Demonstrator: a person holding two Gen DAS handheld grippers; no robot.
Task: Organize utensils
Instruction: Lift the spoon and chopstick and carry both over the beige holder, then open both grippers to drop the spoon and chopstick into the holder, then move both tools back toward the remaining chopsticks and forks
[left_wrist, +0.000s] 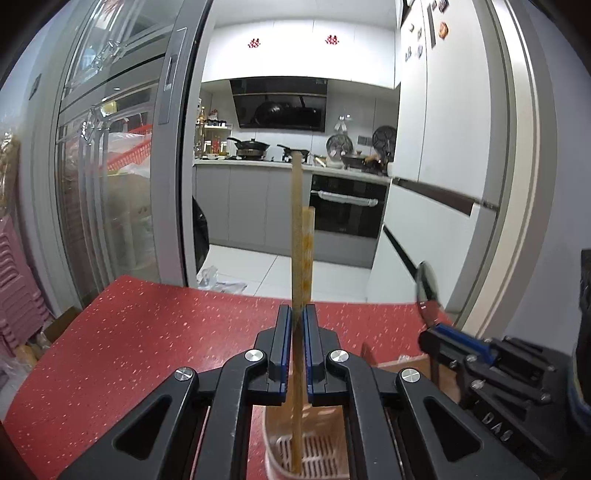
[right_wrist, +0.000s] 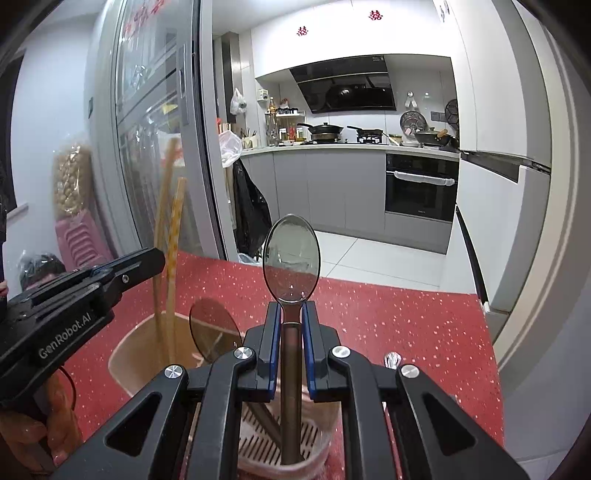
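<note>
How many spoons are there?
2: one spoon stands upright between the right gripper's fingers, its handle down in the holder; a second spoon leans inside the holder. Others may be hidden.

Each camera sits close behind its own tongs, looking forward over the red speckled surface (left_wrist: 147, 332) toward the kitchen. Both views share the black built-in oven (left_wrist: 345, 206) and the surface.

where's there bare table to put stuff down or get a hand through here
Bare red table runs left of the left gripper to the far edge, and right of the right gripper toward the fridge. Crowded: the holder beneath both grippers, with chopsticks and spoon standing in it.
</note>
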